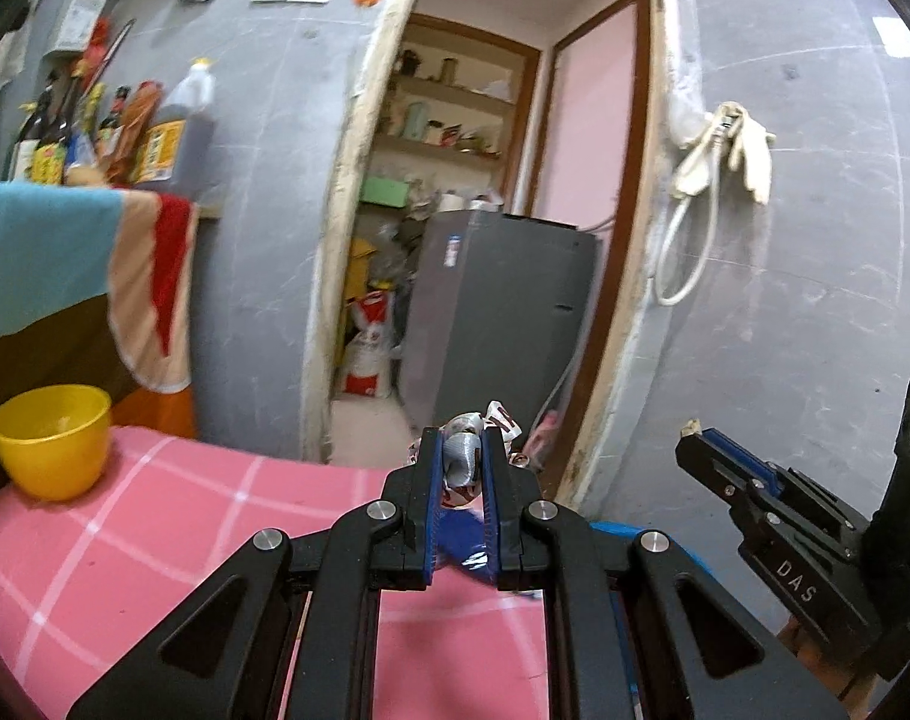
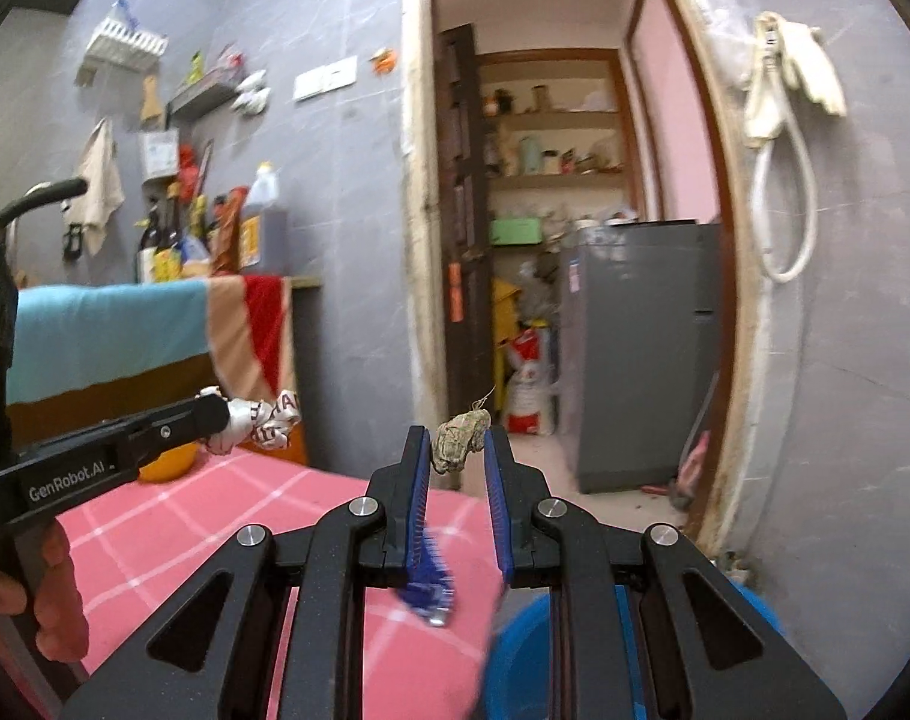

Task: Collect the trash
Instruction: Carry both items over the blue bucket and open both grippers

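My left gripper (image 1: 462, 444) is shut on a crumpled silver-white wrapper (image 1: 502, 417) with red letters, held up above the edge of the pink checked table (image 1: 155, 540). In the right wrist view that gripper (image 2: 224, 420) and wrapper (image 2: 272, 417) show from the side. My right gripper (image 2: 457, 441) pinches a small brownish-green wad of trash (image 2: 455, 450) at its fingertips, also in the air. A blue foil wrapper (image 2: 428, 585) lies on the table below the right gripper. A blue bin (image 2: 527, 660) sits low beside the table's right edge.
A yellow bowl (image 1: 50, 438) stands at the table's far left. Behind it are a counter draped with a teal and red cloth (image 1: 47, 252) and bottles. Ahead, a doorway opens onto a grey fridge (image 1: 491, 312) and shelves. A hand (image 2: 11, 594) grips the left tool.
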`<act>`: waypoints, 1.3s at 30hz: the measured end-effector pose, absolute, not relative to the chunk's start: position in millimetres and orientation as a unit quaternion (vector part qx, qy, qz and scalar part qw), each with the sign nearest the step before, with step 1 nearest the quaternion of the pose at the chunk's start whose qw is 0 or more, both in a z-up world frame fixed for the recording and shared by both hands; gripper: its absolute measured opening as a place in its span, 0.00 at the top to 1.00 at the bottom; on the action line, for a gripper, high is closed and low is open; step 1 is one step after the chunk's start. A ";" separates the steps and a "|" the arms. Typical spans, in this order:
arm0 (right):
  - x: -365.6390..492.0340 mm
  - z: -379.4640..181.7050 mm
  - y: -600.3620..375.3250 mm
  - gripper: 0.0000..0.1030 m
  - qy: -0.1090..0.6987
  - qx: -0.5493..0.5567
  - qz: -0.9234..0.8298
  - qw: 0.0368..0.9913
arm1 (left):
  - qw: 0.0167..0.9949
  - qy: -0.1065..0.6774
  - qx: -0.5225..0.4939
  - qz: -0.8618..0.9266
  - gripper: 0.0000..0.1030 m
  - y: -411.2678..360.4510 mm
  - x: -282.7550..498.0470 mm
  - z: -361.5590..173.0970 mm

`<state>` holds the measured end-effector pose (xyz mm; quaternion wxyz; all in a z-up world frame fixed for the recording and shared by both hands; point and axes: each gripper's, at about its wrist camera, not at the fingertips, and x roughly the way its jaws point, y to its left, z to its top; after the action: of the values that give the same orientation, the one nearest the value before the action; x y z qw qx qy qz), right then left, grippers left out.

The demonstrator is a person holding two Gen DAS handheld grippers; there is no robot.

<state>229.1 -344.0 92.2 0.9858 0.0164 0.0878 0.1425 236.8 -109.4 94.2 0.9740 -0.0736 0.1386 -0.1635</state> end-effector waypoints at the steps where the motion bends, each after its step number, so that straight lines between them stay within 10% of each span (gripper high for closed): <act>1: 227.0 92.3 -349.3 0.84 0.086 0.019 0.135 0.987 | 0.973 0.138 -0.072 -0.169 0.91 -114.7 237.4 94.5; 39: 251.8 42.9 -457.9 0.82 0.218 0.111 0.038 0.969 | 0.903 0.336 -0.070 -0.259 0.86 -245.5 302.5 35.7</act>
<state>251.8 -457.9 42.9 0.9689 0.1114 0.2177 0.0379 302.5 -245.5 35.7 0.9028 -0.0699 0.3358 -0.2593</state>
